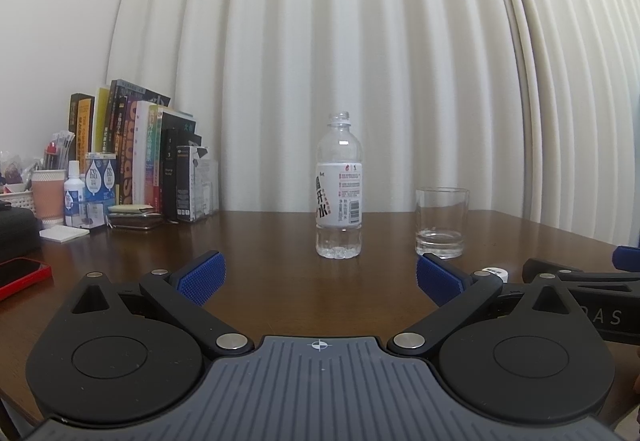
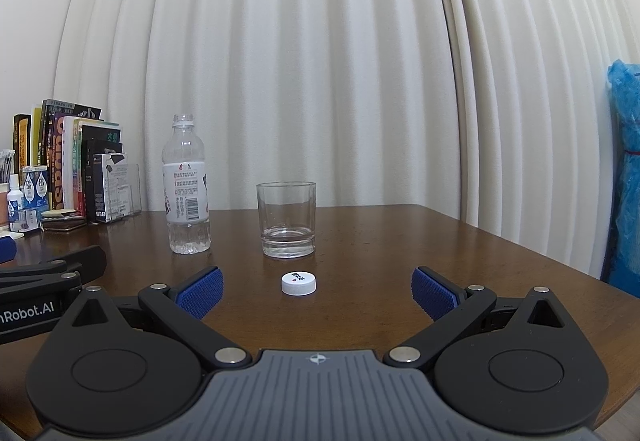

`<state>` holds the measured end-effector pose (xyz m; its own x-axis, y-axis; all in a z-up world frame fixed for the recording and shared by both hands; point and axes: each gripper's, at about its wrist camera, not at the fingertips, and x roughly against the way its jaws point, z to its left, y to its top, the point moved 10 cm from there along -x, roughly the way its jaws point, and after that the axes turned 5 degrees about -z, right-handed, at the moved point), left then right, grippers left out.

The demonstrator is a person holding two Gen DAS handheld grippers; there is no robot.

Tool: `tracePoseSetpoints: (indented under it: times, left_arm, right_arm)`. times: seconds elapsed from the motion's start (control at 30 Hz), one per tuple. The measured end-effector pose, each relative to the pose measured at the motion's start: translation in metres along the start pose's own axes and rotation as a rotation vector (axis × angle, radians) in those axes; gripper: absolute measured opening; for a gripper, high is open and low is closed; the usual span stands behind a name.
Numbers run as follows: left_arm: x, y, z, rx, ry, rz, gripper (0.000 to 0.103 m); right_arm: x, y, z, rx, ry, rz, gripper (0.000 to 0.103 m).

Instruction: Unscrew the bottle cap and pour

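Right wrist view: uncapped bottle (image 2: 186, 185), glass (image 2: 286, 219), cap (image 2: 298, 284) on bench (image 2: 400, 261).
Both tools, left tool (image 1: 319, 279) and right tool (image 2: 317, 291), spread wide, gripping nothing.

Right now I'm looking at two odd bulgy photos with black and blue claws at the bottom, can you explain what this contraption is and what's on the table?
Those claws are two hand-held grippers, one in each of a person's hands, each carrying a wide-angle camera looking along its blue fingers. One picture comes from the left gripper, the other from the right gripper. Both are open and hold nothing. On the wooden table stands an uncapped water bottle, nearly empty, beside a drinking glass with a little water in it. The white bottle cap lies in front of the glass. Books line the far left edge.
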<state>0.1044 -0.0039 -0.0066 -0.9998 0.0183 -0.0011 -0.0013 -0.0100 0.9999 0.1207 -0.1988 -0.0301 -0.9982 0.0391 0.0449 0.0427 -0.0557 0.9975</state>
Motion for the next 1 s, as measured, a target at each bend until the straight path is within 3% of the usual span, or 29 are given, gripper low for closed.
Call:
tracePoseSetpoints:
  times: [0.57, 0.87, 1.0]
  left_arm:
    - [-0.008, 0.008, 0.004, -0.006, -0.102, 0.049, 0.103]
    - [-0.022, 0.028, 0.006, -0.038, -0.188, 0.048, 0.103]
    - [-0.030, 0.037, 0.005, -0.068, -0.222, 0.036, 0.103]
  right_arm:
    - [-0.011, 0.017, 0.001, 0.066, 0.080, 0.073, 0.103]
    - [-0.034, 0.027, 0.000, 0.079, 0.196, 0.199, 0.102]
    - [-0.044, 0.025, 0.009, 0.144, 0.251, 0.245, 0.097]
